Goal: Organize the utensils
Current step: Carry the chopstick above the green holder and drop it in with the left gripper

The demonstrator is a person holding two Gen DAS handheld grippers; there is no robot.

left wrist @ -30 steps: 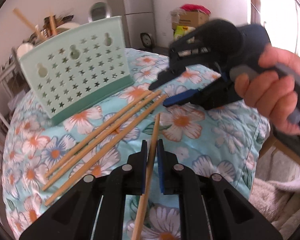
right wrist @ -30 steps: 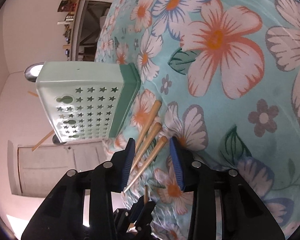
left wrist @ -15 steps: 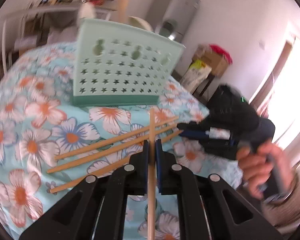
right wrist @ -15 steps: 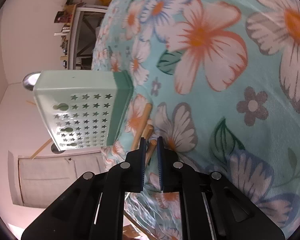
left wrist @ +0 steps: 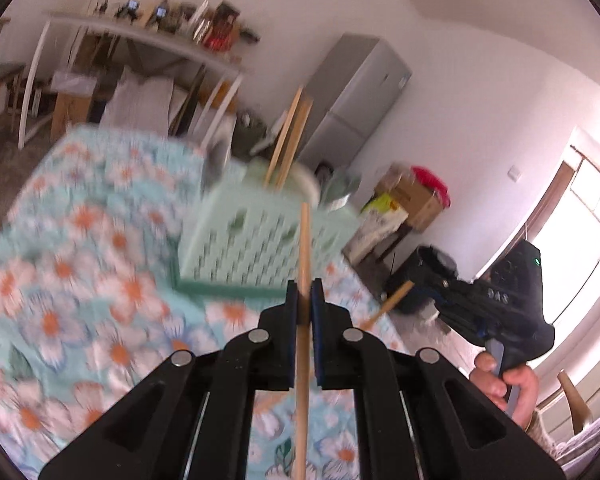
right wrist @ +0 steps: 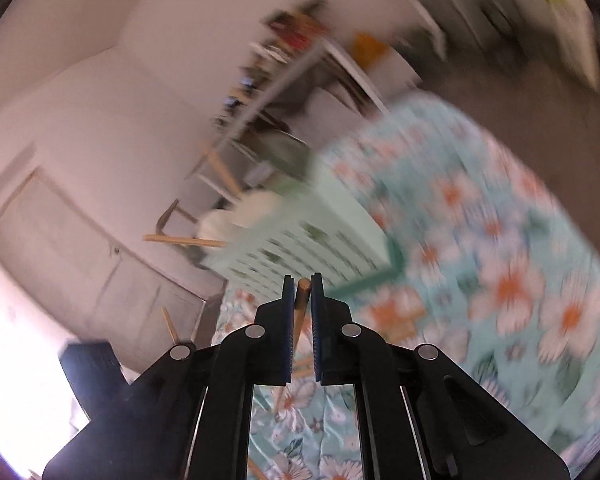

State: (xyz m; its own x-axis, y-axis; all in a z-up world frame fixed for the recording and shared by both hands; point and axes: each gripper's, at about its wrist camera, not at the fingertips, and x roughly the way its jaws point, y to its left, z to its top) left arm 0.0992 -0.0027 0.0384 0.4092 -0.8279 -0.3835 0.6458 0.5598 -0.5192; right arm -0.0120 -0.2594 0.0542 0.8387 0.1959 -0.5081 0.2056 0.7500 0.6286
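Wooden chopstick, left (left wrist: 305, 264): clamped between the jaws of the left gripper (left wrist: 305, 300), running up the middle of the view, its tip in front of the rack.
Wooden chopstick, right (right wrist: 302, 285): blunt end pinched between the jaws of the right gripper (right wrist: 302, 292), the rest slanting down behind the fingers.
Jaws: both pairs closed, each on one chopstick.
Step in hand: judged to be the carry, each stick lifted off the cloth and headed for the rack.
Next move: likely to bring each stick over the open top of the rack, stand it near upright, then part the jaws so it drops in; the holder's rim is narrow, so aim matters.
Hand pose: right hand (left wrist: 504, 384) grips its tool low at the right of the left view, stick end pointing toward the cloth; the right view is rolled sideways.
Cloth (left wrist: 80, 280): floral, blurred; some sticks seem to lie on it below the right gripper.
Rack (left wrist: 260, 240): mint, star-holed, standing on the cloth beyond both grippers.
Stored chopsticks (left wrist: 290, 136): two lean out of the rack's top.
Far: fridge (left wrist: 352, 96) by the wall.
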